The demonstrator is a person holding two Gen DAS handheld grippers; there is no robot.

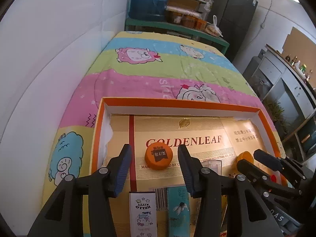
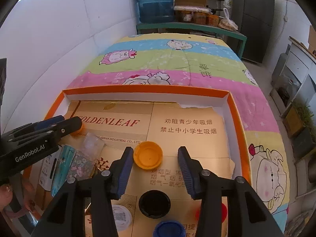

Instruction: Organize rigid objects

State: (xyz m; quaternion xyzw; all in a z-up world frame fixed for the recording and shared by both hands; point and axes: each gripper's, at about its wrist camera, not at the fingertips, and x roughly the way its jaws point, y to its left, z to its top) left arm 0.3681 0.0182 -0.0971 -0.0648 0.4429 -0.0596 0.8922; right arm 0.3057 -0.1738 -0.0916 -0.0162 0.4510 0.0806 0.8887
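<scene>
Left gripper [image 1: 155, 154] spread around orange cap [image 1: 158, 157] in tray [image 1: 177, 103] on bed, right gripper [image 2: 155, 156] spread, yellow cap [image 2: 148, 157] between its fingers, black cap [image 2: 154, 203] at 6 o'clock

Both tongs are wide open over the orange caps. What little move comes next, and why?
Probably the left tongs should ease down and close on the round orange bottle cap with the black label. That cap already sits between the open fingers, untouched, on the gold cardboard lining the orange-rimmed tray. The right tongs are likewise open around the upturned yellow-orange cap.
</scene>
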